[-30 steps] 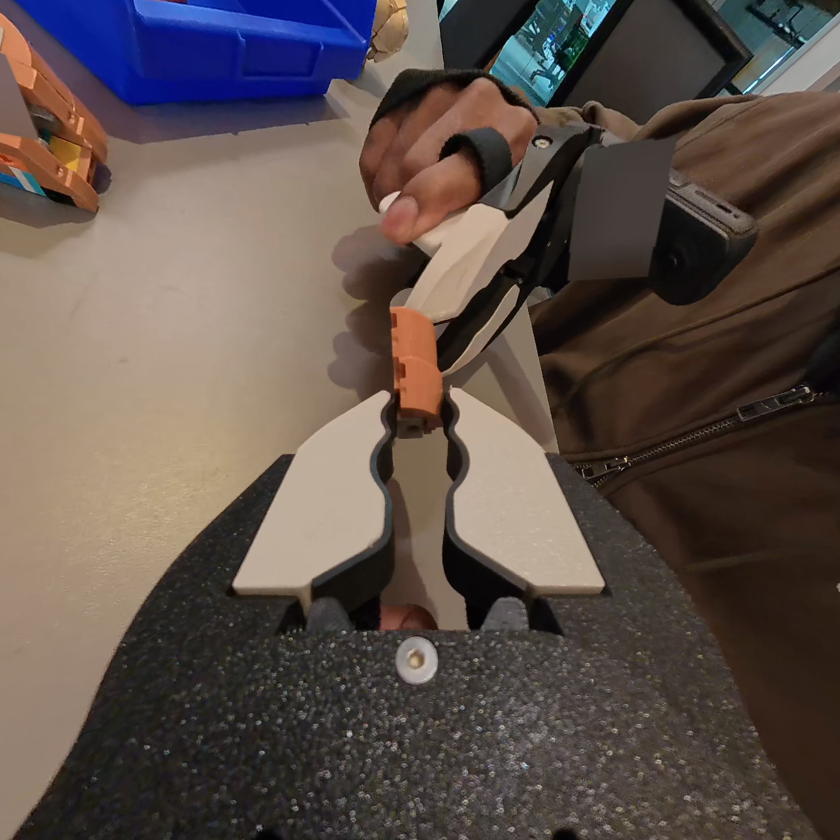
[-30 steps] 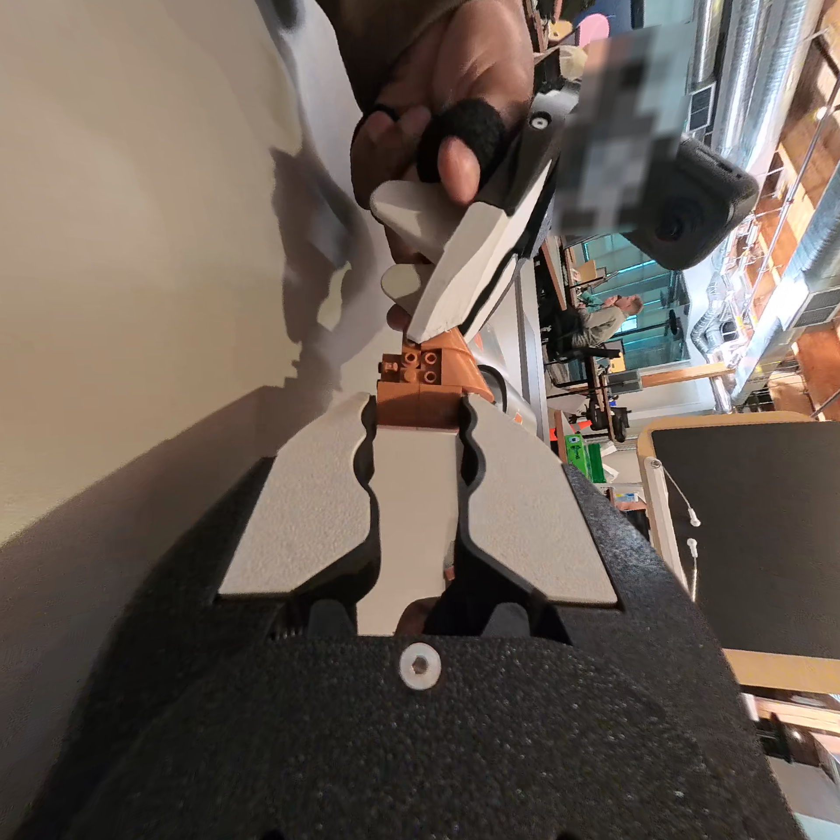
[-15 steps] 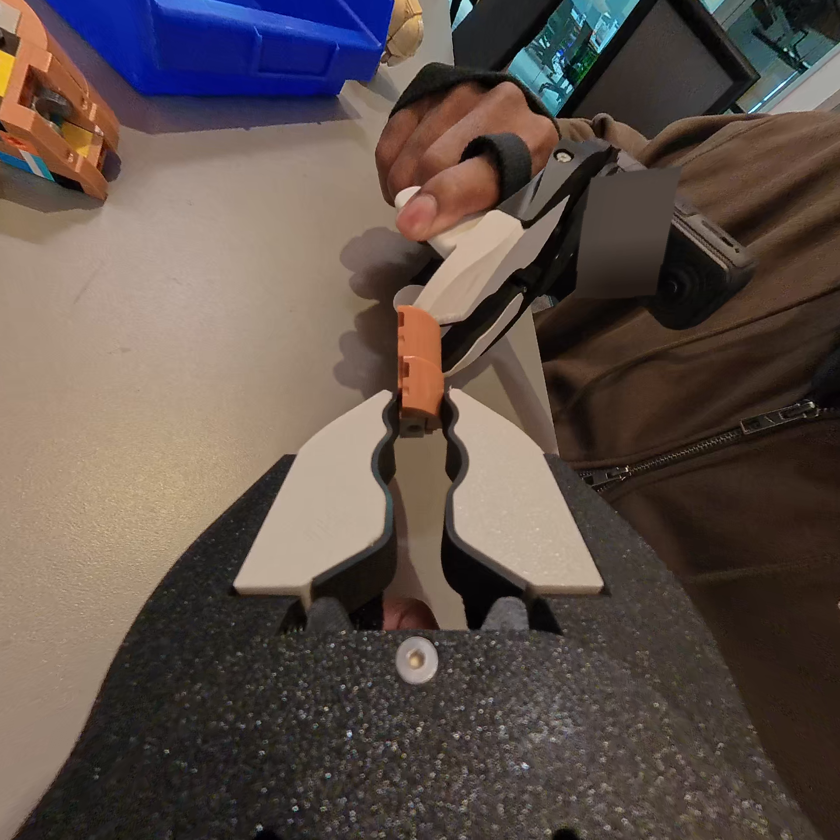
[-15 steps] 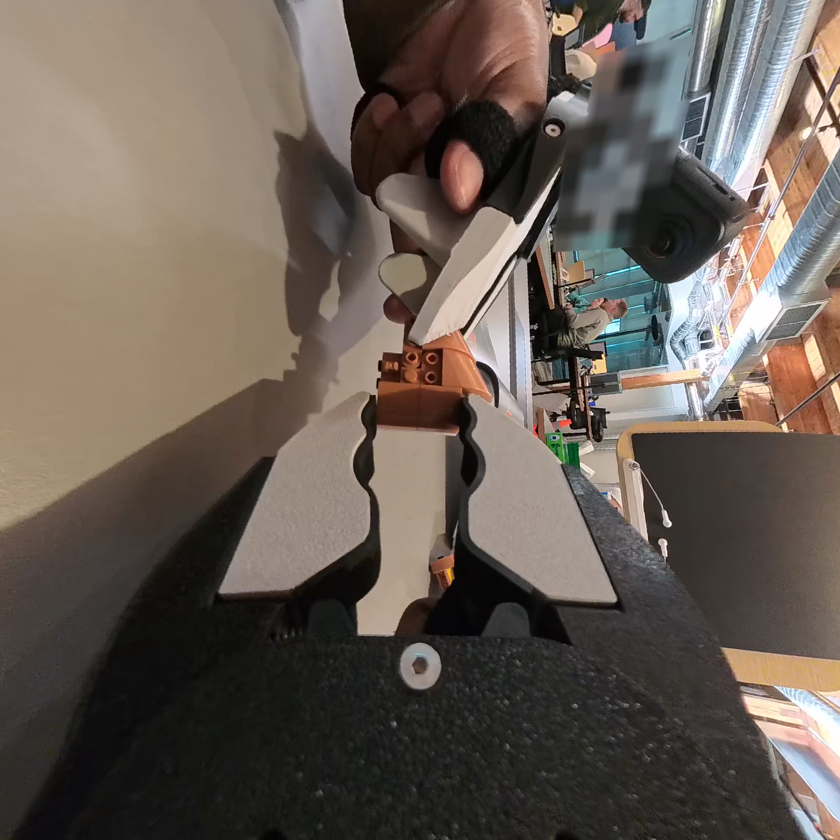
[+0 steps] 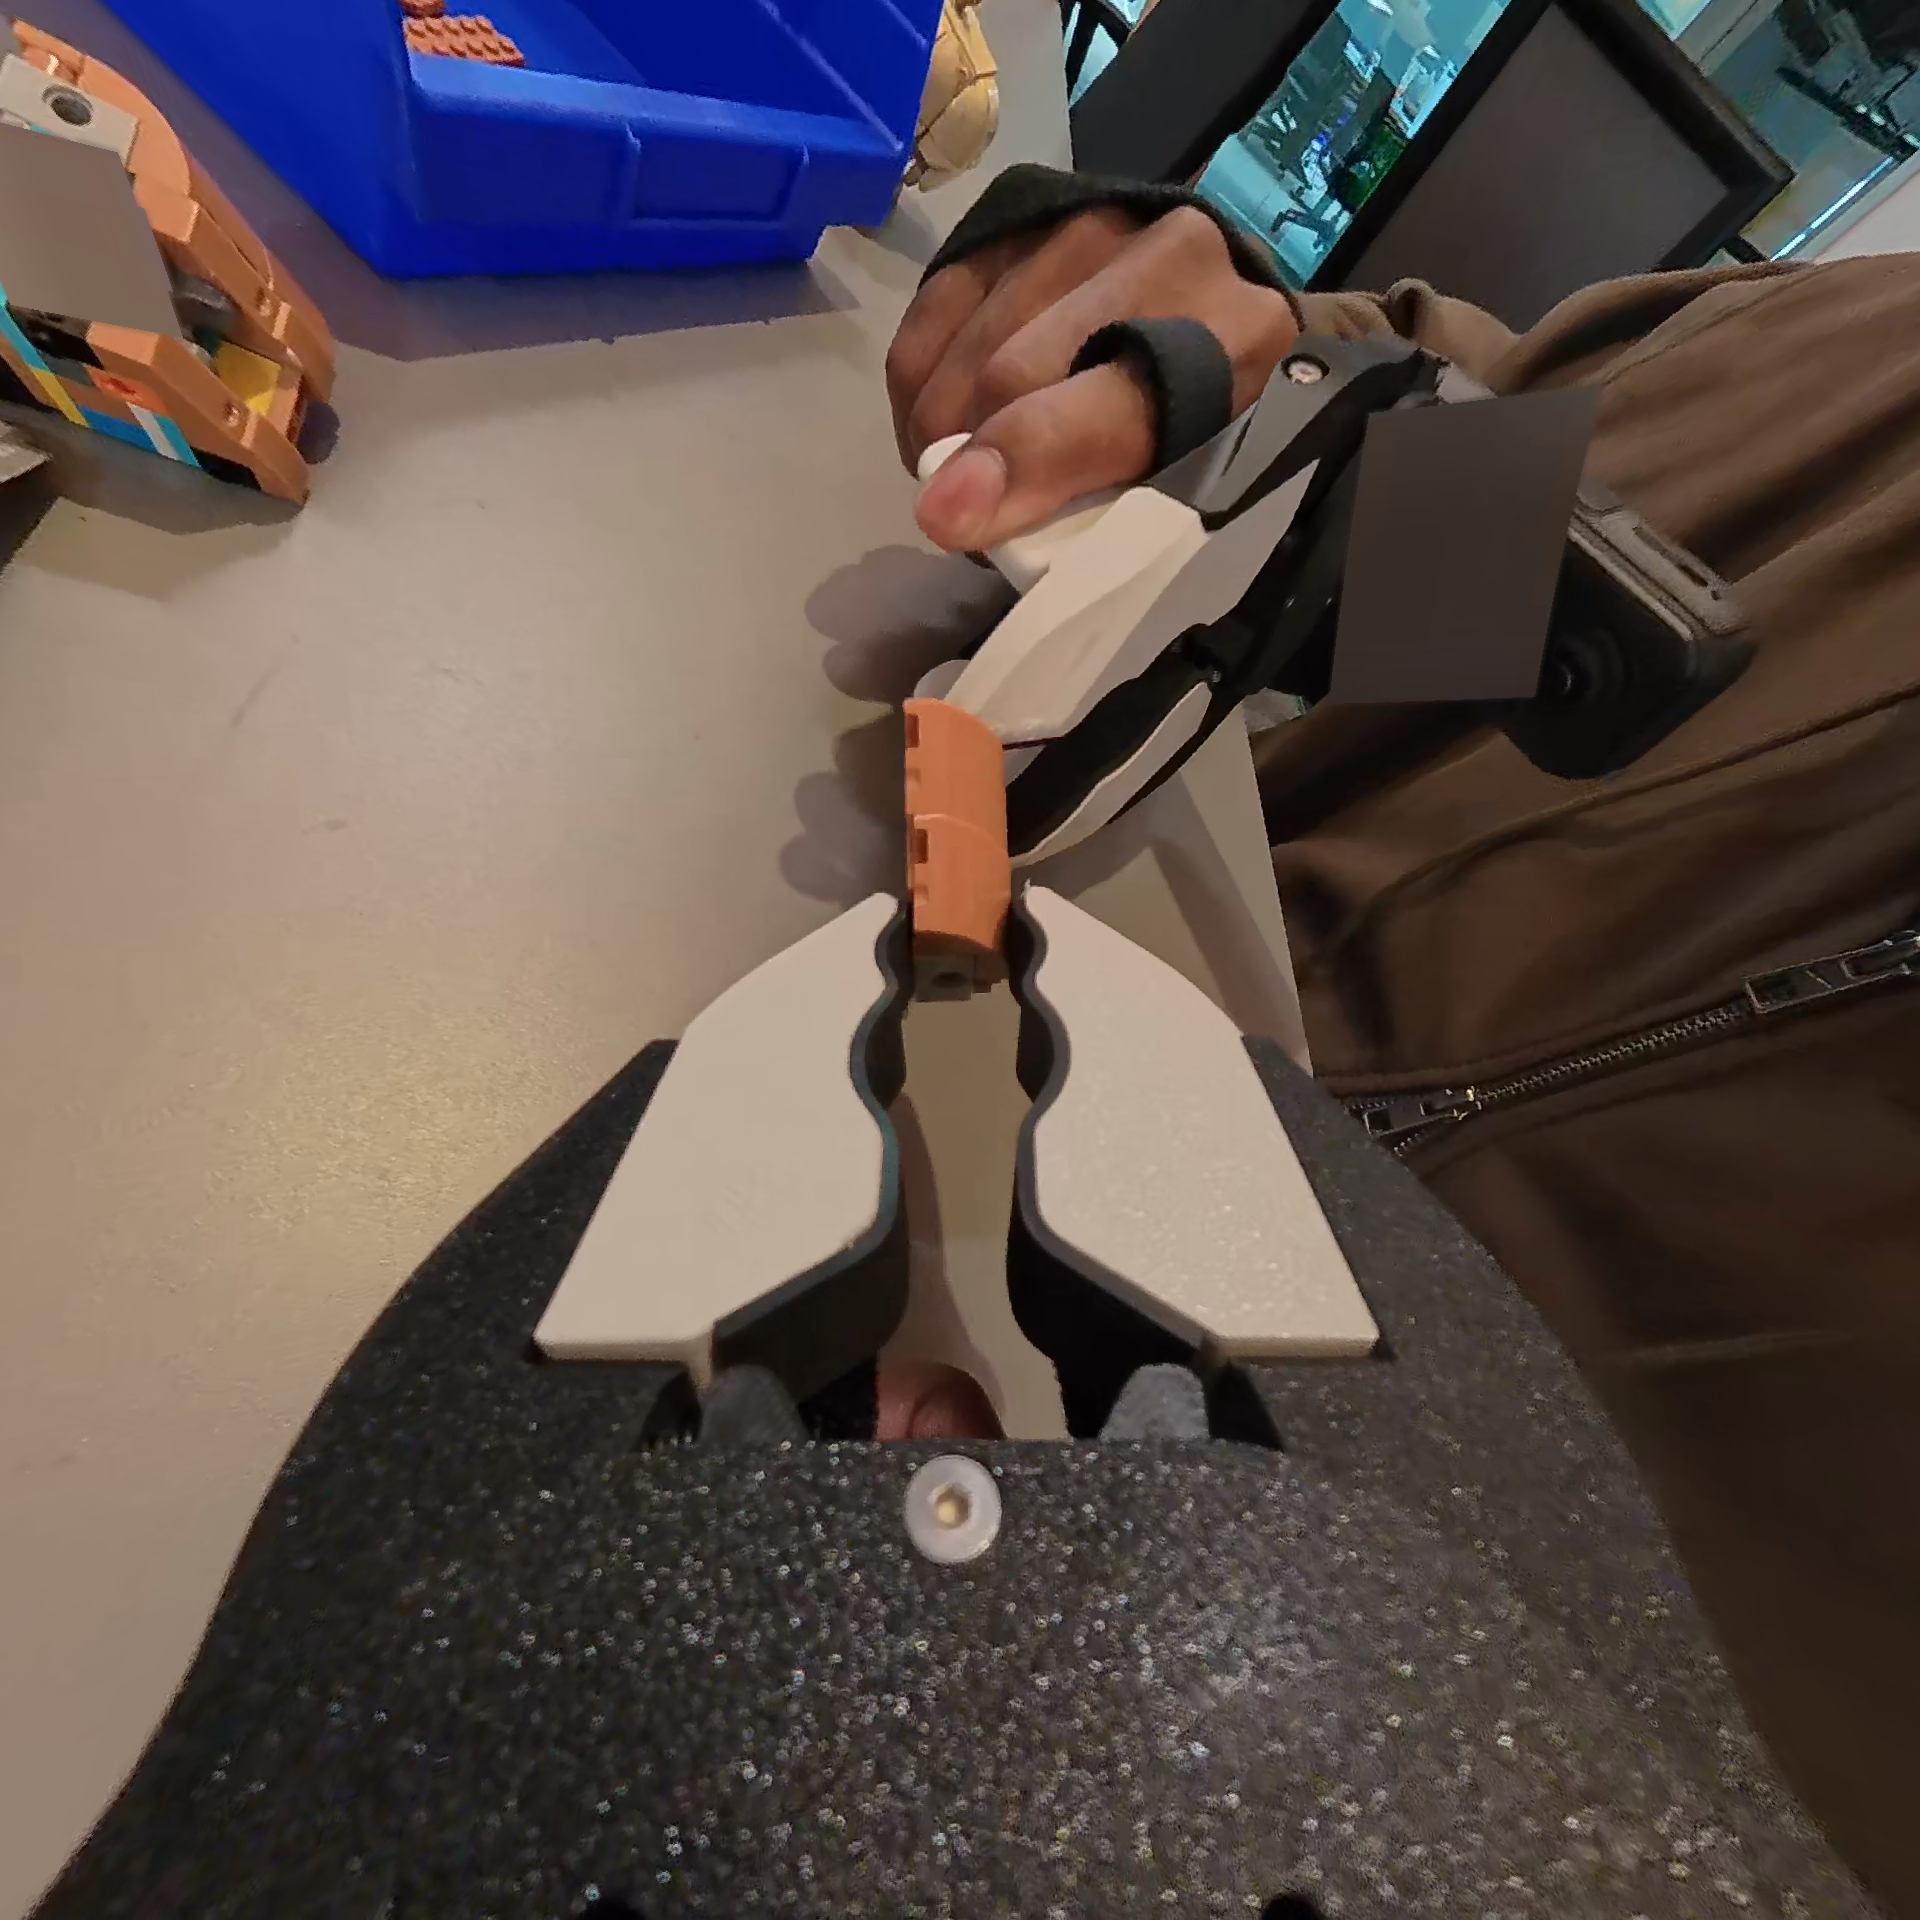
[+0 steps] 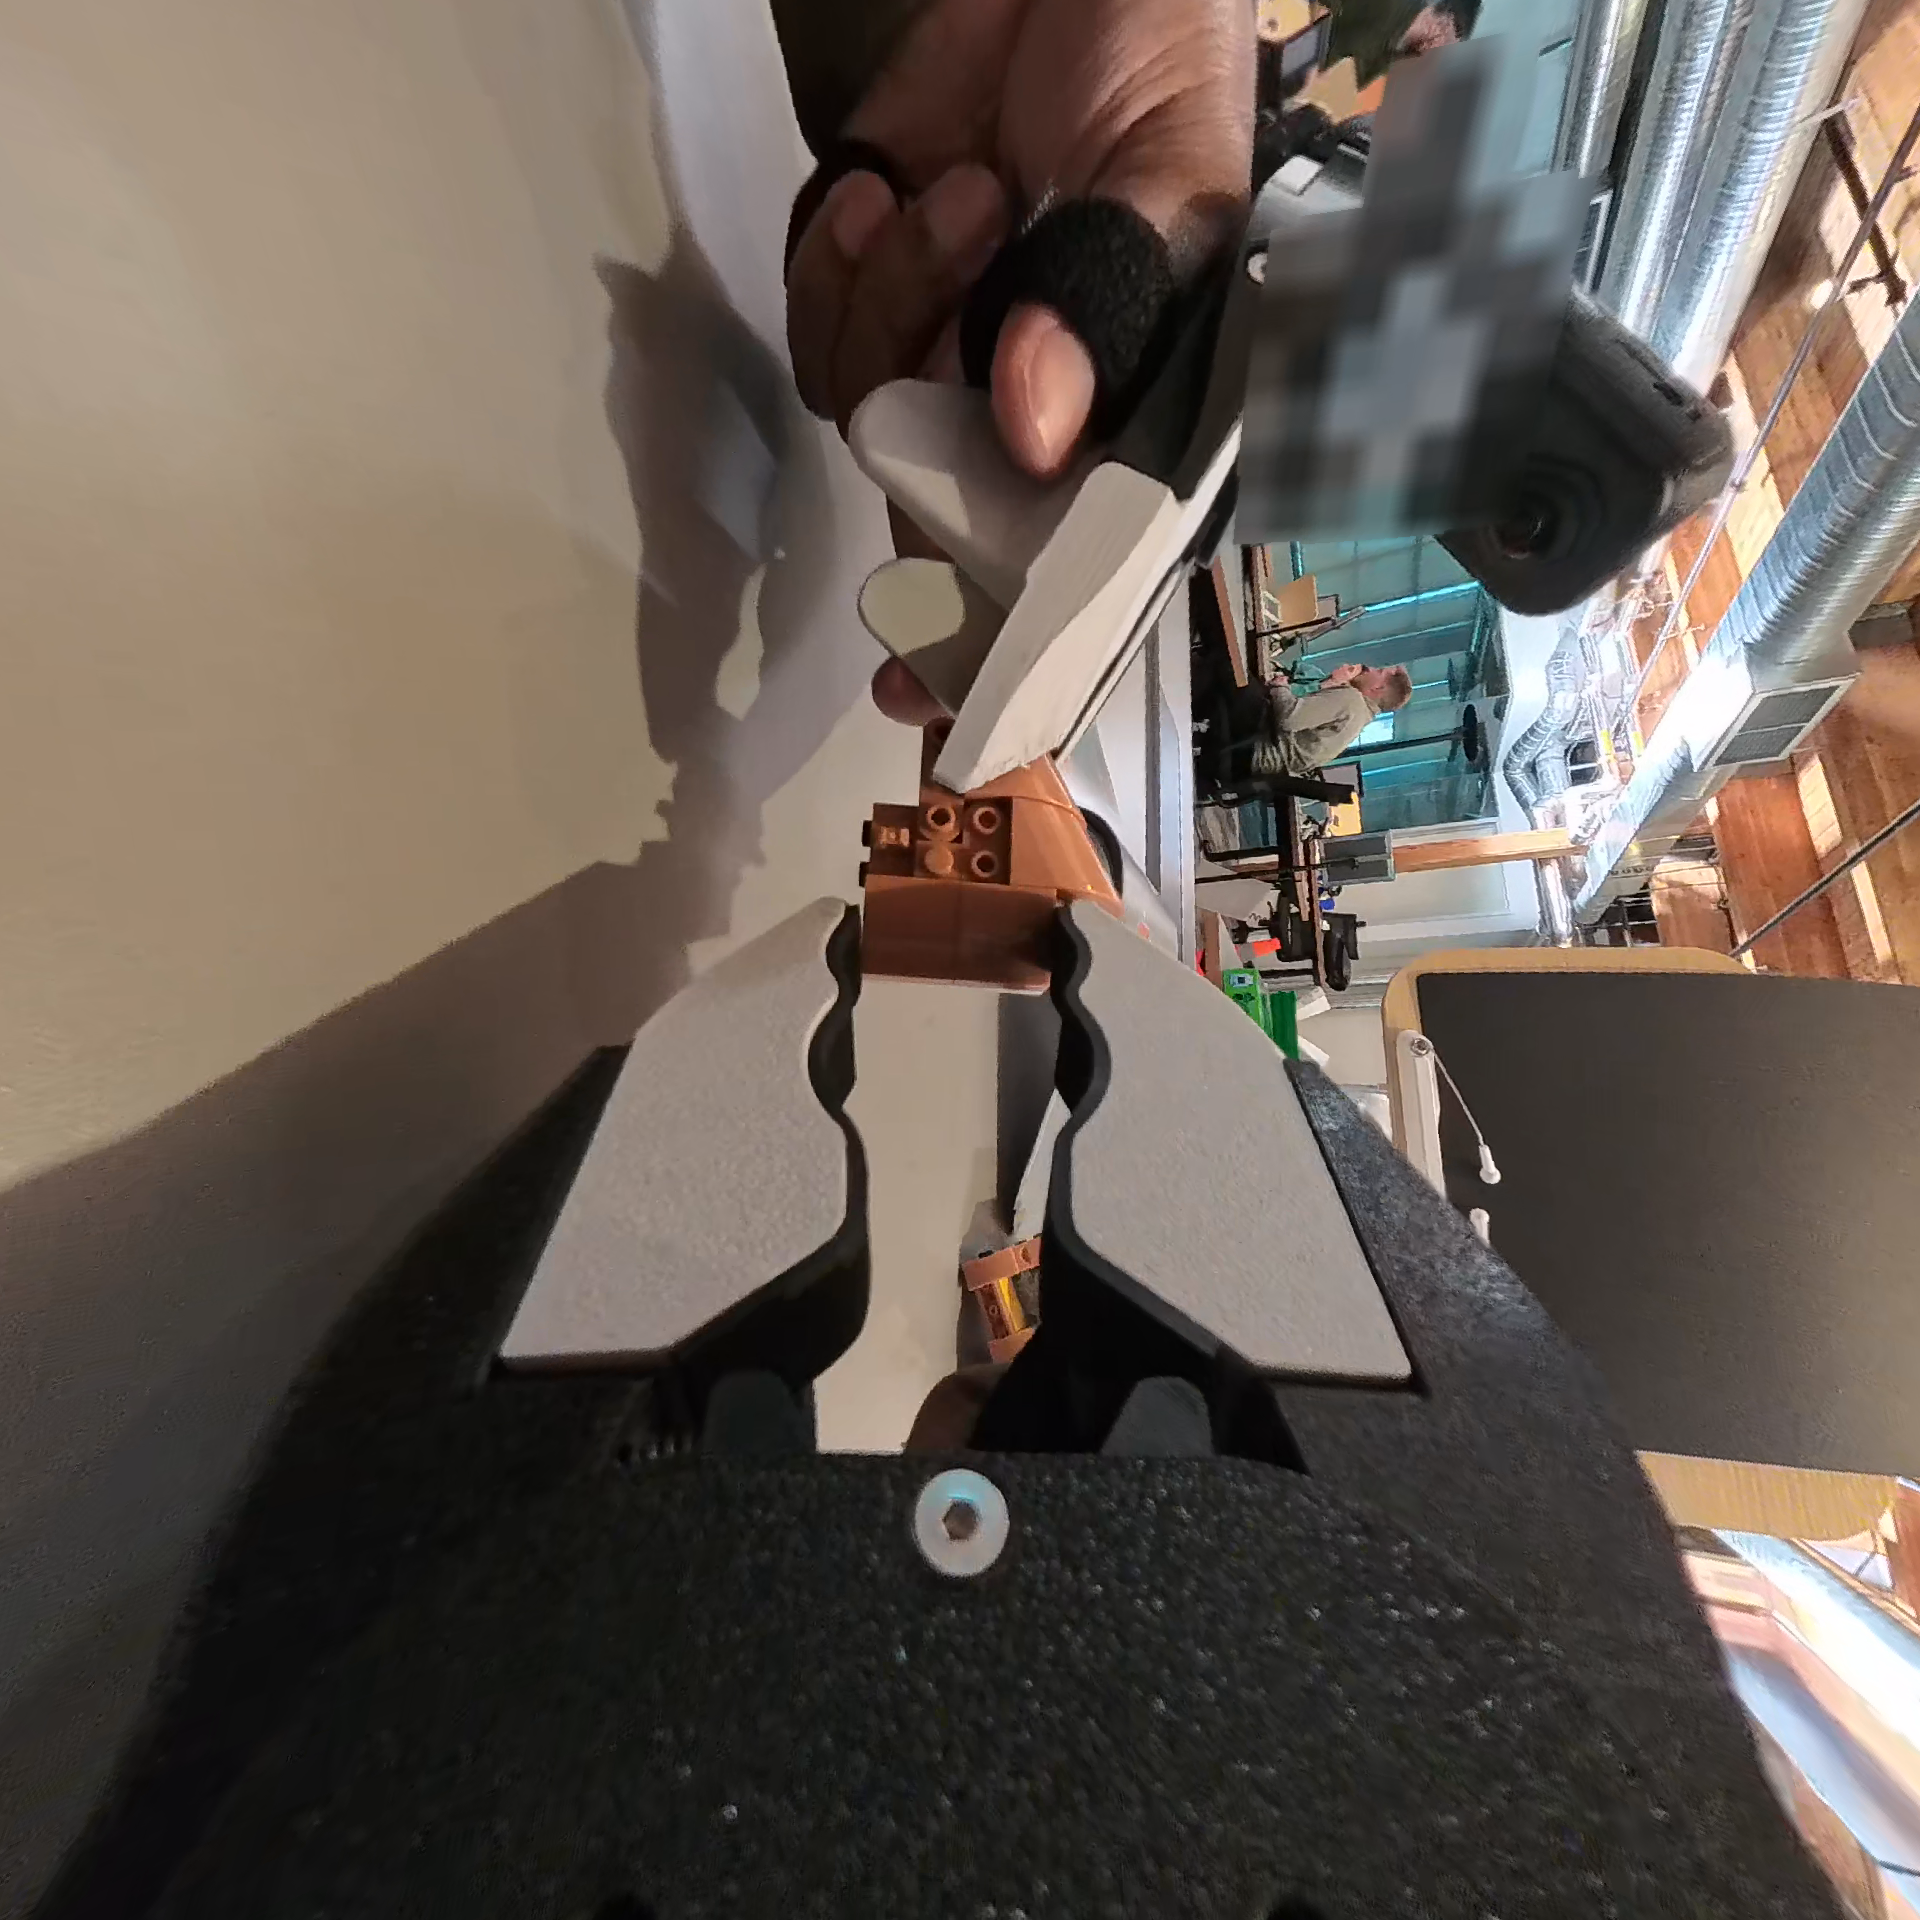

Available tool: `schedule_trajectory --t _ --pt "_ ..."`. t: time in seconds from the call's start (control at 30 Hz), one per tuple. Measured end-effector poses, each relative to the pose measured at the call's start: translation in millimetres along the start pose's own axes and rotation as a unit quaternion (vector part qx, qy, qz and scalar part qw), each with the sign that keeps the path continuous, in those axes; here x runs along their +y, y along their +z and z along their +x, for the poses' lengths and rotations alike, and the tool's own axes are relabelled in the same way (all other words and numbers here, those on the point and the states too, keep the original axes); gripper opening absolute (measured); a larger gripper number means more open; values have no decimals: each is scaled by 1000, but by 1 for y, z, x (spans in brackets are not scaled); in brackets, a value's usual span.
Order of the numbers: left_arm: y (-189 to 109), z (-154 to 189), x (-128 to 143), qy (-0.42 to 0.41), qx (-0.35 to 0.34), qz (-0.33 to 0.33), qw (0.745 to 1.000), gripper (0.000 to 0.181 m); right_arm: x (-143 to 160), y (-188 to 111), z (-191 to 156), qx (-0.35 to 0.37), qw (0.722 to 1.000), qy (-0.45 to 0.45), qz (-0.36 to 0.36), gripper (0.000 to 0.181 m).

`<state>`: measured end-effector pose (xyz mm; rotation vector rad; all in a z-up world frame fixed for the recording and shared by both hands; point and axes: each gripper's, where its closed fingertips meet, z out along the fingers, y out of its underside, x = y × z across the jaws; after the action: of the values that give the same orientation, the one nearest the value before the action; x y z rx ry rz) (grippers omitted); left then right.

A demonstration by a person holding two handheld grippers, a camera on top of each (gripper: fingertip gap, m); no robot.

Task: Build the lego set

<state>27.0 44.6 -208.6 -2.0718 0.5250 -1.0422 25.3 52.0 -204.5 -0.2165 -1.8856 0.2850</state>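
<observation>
A small brown lego assembly (image 5: 951, 821) of two curved bricks is held in the air between both grippers. My left gripper (image 5: 956, 935) is shut on its near end in the left wrist view. My right gripper (image 5: 1003, 779) comes in from the upper right and is shut on the far brick. In the right wrist view my right gripper (image 6: 956, 925) clamps the brown assembly (image 6: 951, 914), whose studs face up. The left gripper (image 6: 966, 764) reaches down onto its far end. A hand holds each gripper.
A part-built brown and multicoloured lego model (image 5: 166, 353) lies at the far left of the grey table (image 5: 416, 779). A blue bin (image 5: 582, 135) with a brown plate in it stands behind it. The person's brown jacket (image 5: 1610, 1039) fills the right side, beyond the table edge. Left and right tips are no more than a few centimetres apart.
The two brown bricks sat slightly offset a second ago and now lie in one straight line. Both grippers have stayed shut on them; the left view has shifted a little.
</observation>
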Motion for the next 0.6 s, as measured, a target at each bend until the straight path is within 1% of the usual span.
schedule_trajectory --t 0.1,0.23,0.33,0.4,0.47,0.6 --pt "0 1 -4 9 3 12 1000 17 0 -1 5 5 1000 20 8 37" --pt "-1 4 -8 21 4 27 999 17 5 -4 12 9 999 50 10 48" --pt "-5 4 -12 33 -2 42 999 17 5 -7 12 -14 993 112 27 53" --pt "-7 6 -15 46 -5 50 998 17 5 -8 12 -38 983 174 42 56" --pt "-8 7 -18 60 -10 57 997 17 2 -11 14 -64 967 239 65 59" --pt "-8 11 -19 81 -15 56 995 17 -5 -14 18 -108 929 339 104 57"
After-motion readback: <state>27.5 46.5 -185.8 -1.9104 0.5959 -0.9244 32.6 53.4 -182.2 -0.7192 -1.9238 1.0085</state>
